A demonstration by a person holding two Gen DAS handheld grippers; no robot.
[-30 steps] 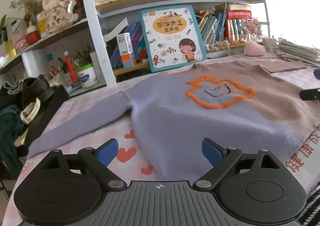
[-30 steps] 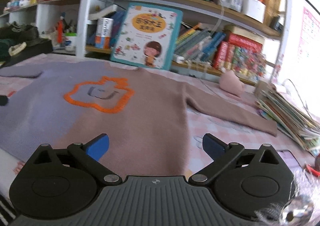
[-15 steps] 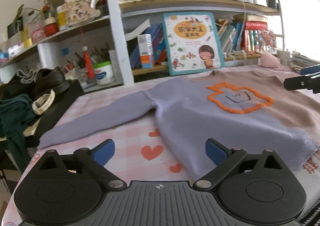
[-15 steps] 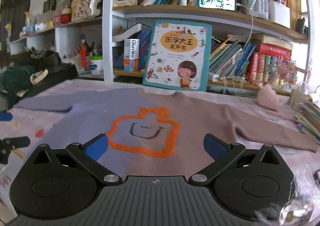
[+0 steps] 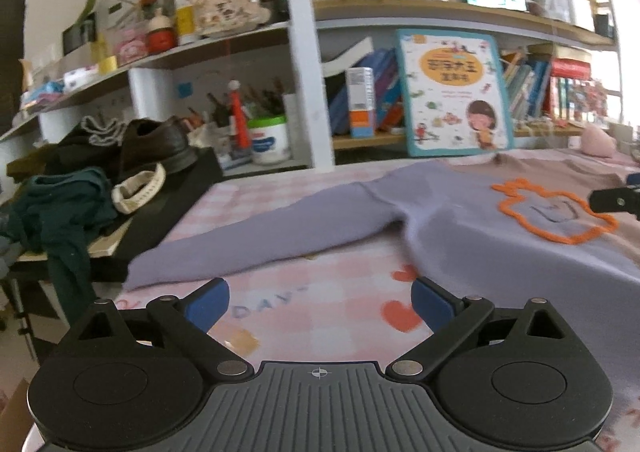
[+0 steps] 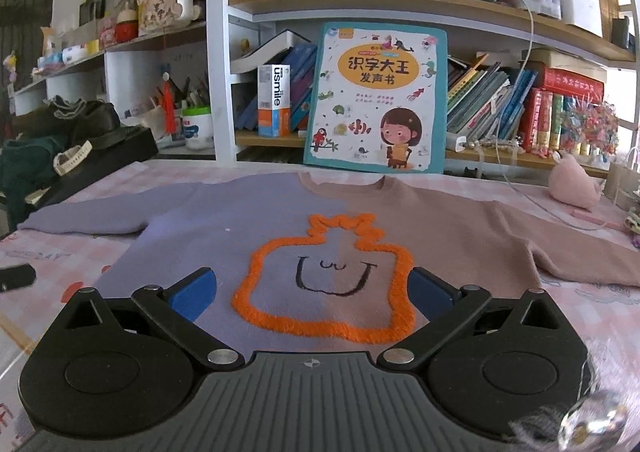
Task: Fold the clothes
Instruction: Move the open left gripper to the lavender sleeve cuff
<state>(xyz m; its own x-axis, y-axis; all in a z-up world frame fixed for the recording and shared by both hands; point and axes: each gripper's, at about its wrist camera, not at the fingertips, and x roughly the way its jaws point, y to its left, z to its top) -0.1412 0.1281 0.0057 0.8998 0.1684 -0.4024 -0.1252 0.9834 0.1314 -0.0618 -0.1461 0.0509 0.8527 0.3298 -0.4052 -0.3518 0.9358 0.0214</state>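
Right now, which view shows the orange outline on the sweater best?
The right wrist view: the orange outline sits centred, sharp and whole between the open fingers. The left wrist view shows it small, oblique, off to the right edge.

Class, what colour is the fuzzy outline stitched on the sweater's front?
Orange outline, clearest in the right wrist view.

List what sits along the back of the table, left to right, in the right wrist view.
Black shoe → white pen cup → usmile box → picture book → pink plush toy.
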